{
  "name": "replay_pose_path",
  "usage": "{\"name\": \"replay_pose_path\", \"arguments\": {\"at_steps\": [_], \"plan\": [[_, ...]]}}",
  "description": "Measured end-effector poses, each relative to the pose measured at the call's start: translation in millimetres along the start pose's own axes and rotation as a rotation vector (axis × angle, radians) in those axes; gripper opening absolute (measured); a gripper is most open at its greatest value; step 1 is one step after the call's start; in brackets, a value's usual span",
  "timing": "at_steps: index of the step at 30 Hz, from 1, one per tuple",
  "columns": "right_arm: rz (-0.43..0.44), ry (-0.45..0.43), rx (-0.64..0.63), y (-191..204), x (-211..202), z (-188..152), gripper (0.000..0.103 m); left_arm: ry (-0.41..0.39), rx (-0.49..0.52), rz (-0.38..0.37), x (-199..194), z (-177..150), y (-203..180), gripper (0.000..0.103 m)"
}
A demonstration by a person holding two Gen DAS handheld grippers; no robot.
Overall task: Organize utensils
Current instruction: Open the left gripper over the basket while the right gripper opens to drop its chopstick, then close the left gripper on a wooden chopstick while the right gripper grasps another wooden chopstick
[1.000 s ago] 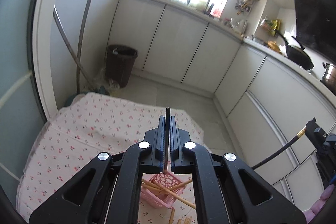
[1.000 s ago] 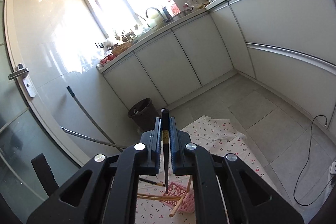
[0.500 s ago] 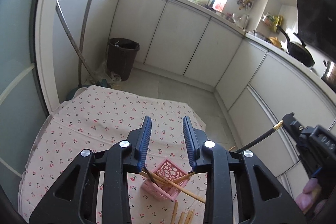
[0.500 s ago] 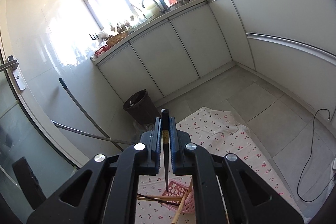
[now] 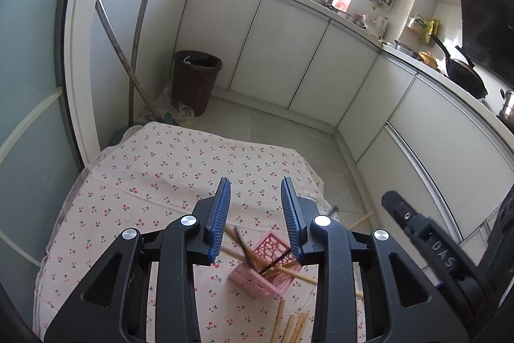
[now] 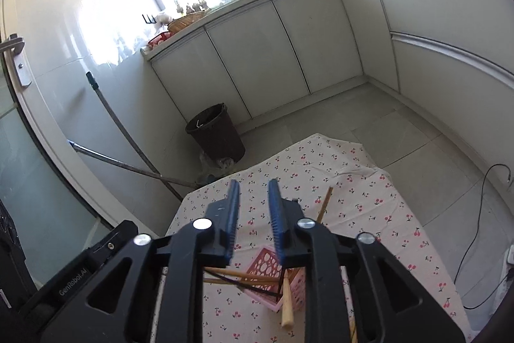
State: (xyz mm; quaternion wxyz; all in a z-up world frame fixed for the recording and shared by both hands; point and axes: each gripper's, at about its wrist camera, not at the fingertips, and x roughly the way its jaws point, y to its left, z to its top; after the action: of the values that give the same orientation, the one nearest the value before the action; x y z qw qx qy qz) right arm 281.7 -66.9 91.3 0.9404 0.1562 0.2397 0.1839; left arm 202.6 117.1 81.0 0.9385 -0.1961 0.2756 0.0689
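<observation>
Chopsticks point(image 5: 289, 269): several slim sticks, pale wood and dark, lying crossed over and into a pink basket point(image 5: 266, 274); some ends jut past its rim toward 9 and 3 o'clock. One thicker pale stick point(image 6: 287, 304) leans out of the basket's near side in the right wrist view.

Pink basket: small, rectangular, plastic, walls pierced with round holes; sits tilted on the tablecloth point(image 5: 144, 182).

Loose chopsticks point(image 5: 292, 327): a bundle of pale wooden sticks flat on the cloth, at 6 o'clock from the basket.

Tablecloth: white fabric, small red cherry print, creased at the far edge.

Left gripper point(image 5: 255, 214): black frame, ribbed blue pads, jaws parted, nothing between them; above the basket.

Right gripper point(image 6: 253, 214): same build, jaws opening, nothing clamped; basket below.

Surroundings: dark woven-look waste bin point(image 5: 196, 79) at 11 o'clock beyond the cloth; two long metal handles point(image 5: 135, 53) leaning on the wall beside it; glossy white cabinets point(image 5: 282, 53) from 12 to 3 o'clock.
</observation>
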Motion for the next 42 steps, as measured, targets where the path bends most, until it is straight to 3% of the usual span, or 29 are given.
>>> {"name": "replay_pose_path", "arguments": {"at_steps": [5,12,20,25,29,34,38,42], "plan": [[-0.026,-0.046,-0.057,8,-30,-2,0.037,-0.012,0.037,0.0,-12,-11,-9,0.039],[-0.094,-0.033,-0.08,-7,-51,-17,0.055,0.01,0.082,0.016,-19,-32,-18,0.05],[-0.219,0.019,-0.095,-35,-57,-48,0.078,0.085,0.08,0.043,-17,-66,-13,0.089],[-0.287,0.017,-0.102,-47,-66,-62,0.094,0.12,0.102,0.044,-16,-84,-14,0.095],[-0.304,0.022,-0.098,-55,-77,-72,0.096,0.163,0.121,0.055,-11,-98,-14,0.096],[-0.31,0.088,-0.026,-85,-87,-88,0.096,0.322,0.108,0.062,13,-117,-4,0.096],[-0.307,0.241,0.093,-122,-82,-108,0.096,0.495,0.114,0.089,45,-140,4,0.096],[-0.285,0.406,0.228,-154,-65,-127,0.096,0.669,0.058,0.053,74,-165,13,0.096]]}}
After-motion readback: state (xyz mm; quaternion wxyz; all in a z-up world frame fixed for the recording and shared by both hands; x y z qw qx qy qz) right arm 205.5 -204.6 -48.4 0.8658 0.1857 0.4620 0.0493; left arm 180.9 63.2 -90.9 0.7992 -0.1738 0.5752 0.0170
